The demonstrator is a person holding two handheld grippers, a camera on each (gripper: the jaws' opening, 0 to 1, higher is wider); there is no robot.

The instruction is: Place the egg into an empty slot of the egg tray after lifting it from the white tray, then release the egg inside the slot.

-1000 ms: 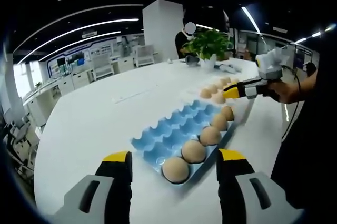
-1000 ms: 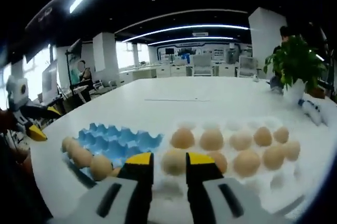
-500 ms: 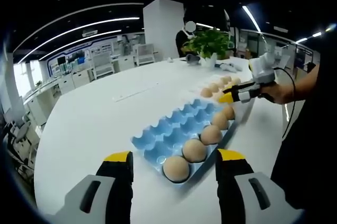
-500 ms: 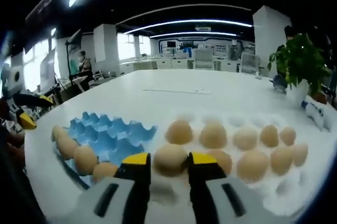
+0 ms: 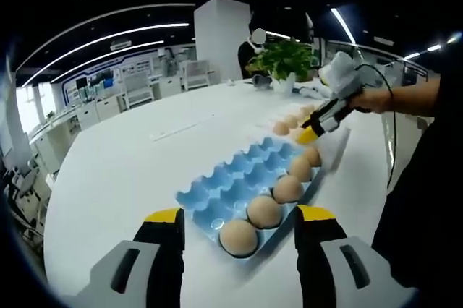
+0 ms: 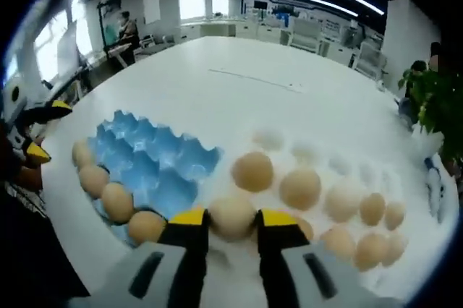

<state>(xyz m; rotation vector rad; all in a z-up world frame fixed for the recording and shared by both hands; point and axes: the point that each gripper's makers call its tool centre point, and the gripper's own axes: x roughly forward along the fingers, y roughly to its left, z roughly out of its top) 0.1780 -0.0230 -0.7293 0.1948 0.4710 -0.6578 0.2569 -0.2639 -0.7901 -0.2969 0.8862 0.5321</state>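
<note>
Bright strip lights run across the dark ceiling of a big open office, and a wide white tabletop (image 5: 130, 163) takes up most of the room, with a potted green plant (image 5: 283, 58) at its far edge. On it sits the blue egg tray (image 5: 242, 178), its near row carrying five brown eggs (image 5: 264, 211) along one side while the other slots are bare. Right beside it, touching or nearly so, is the white tray (image 6: 347, 170), which holds a good number of brown eggs in its dimples, with several dimples showing white. In the right gripper view the right tongs (image 6: 231, 220) are tilted down over the edge of the white tray nearest the blue one, and their yellow-tipped jaws stand narrow on either side of one egg (image 6: 231, 214), pressing its sides; whether that egg sits in its dimple or is just clear of it I cannot tell. In the left gripper view those same tongs reach down to the white tray, held by a hand (image 5: 372, 98) with a dark sleeve behind it. The left tongs (image 5: 237, 215) hang low over the near end of the egg tray with their jaws spread wide and nothing between them, the closest egg just ahead. Desks and chairs fill the background.
</note>
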